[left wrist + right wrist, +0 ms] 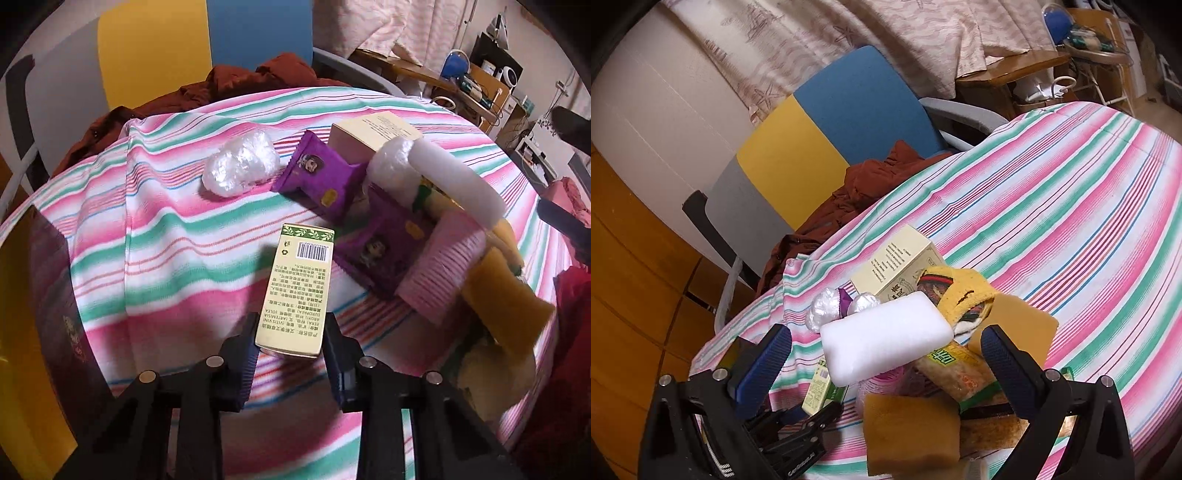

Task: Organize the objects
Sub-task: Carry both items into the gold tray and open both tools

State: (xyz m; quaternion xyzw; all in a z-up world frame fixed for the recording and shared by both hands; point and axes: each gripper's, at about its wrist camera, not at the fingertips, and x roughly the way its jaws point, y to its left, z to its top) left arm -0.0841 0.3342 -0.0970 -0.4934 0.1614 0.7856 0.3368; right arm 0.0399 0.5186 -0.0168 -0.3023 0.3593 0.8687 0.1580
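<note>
My left gripper (pixel 291 330) is shut on the near end of a slim cream box with a barcode (pixel 300 284), which points away over the striped cloth. That box (pixel 823 389) also shows low in the right wrist view. My right gripper (pixel 888 358) stands wide open over a pile of objects. A white foam block (pixel 886 347) lies on top of the pile between the fingers, touching neither. The pile holds two purple snack packets (pixel 321 173), a pink stack of cups (pixel 443 269), tan sponges (pixel 908 432) and a bigger cream box (pixel 897 266).
A crumpled clear plastic wad (pixel 240 166) lies alone on the striped cloth (pixel 166 229). A yellow and blue chair (pixel 827 133) with a brown garment (pixel 871 181) stands past the far edge. A yellow knit item (pixel 964 295) and a green snack pack (pixel 956 373) sit in the pile.
</note>
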